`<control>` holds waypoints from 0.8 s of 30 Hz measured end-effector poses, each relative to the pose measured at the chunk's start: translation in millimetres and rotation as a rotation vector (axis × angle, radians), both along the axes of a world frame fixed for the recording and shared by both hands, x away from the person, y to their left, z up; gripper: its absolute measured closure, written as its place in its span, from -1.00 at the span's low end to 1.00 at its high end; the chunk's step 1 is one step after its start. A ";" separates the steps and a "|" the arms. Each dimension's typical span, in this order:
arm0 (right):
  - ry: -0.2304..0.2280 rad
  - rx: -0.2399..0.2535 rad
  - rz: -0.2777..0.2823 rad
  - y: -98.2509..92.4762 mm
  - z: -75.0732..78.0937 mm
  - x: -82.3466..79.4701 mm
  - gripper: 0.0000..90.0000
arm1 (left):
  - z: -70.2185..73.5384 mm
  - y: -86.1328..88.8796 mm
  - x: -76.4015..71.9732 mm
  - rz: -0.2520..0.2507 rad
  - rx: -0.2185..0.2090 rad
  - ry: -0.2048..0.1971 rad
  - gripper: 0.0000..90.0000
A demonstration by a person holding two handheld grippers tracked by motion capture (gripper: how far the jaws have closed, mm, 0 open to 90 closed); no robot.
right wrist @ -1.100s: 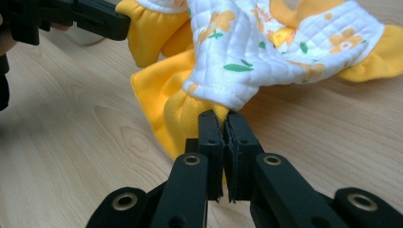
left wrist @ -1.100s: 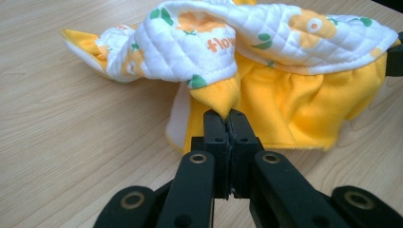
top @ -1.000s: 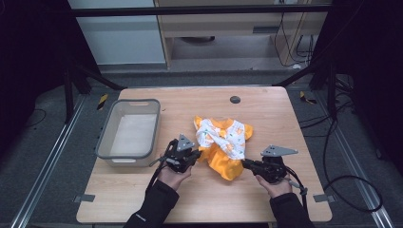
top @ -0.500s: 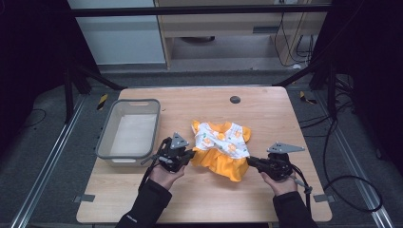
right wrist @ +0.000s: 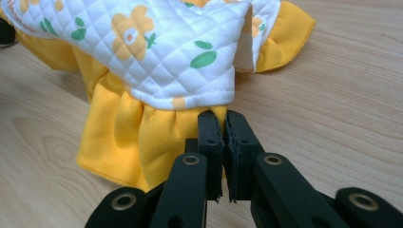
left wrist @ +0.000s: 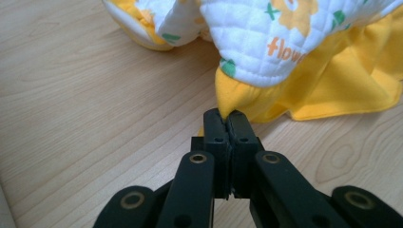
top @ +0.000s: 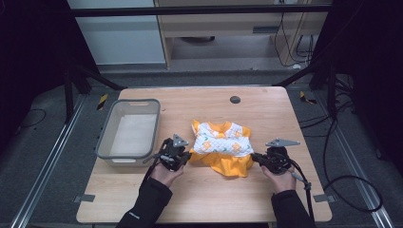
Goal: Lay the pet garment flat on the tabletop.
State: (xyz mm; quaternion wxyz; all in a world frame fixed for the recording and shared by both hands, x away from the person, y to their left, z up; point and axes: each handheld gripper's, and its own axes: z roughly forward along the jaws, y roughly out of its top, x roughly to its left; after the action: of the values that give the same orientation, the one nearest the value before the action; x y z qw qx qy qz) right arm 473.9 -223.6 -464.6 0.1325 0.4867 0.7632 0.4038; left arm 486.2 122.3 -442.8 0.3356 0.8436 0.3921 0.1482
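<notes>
Meanwhile, the left gripper (top: pixel 182 156) and right gripper (top: pixel 259 157) are each pinching the yellow skirt of a small dress (top: pixel 222 148). It is lying on the wooden table (top: pixel 266 109), a grey bin (top: pixel 105 140) sitting just beside.

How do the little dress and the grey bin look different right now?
The dress is soft cloth, yellow with a white flowered top, lying spread mid-table; the bin is a rigid grey box at the table's left. The dress is pinched at both sides by the left gripper and right gripper; the bin is untouched. Both rest on the table.
</notes>
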 end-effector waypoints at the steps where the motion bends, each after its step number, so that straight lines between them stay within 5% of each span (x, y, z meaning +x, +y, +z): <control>1: -0.007 -0.006 0.000 0.4 -0.8 0.8 0.91 | -1.5 -0.5 0.3 -0.001 0.006 -0.003 0.96; 7: -0.048 -0.030 -0.006 2.3 -2.8 -0.1 0.82 | -3.4 -3.1 0.5 -0.001 0.009 -0.036 0.89; 17: -0.109 -0.031 0.005 -6.1 -5.5 -8.2 0.36 | -16.9 1.0 -4.6 -0.006 -0.028 -0.059 0.06; 24: -0.115 -0.031 0.047 -8.5 -15.2 -10.4 0.14 | -29.8 -7.0 -9.5 -0.034 -0.008 -0.075 -0.05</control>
State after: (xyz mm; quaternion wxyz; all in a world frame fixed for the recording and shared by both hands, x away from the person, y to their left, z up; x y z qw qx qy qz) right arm 463.4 -232.1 -479.9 0.1741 0.4426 0.7718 0.4221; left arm 476.7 115.3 -472.6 0.3559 0.8426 0.3655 0.1722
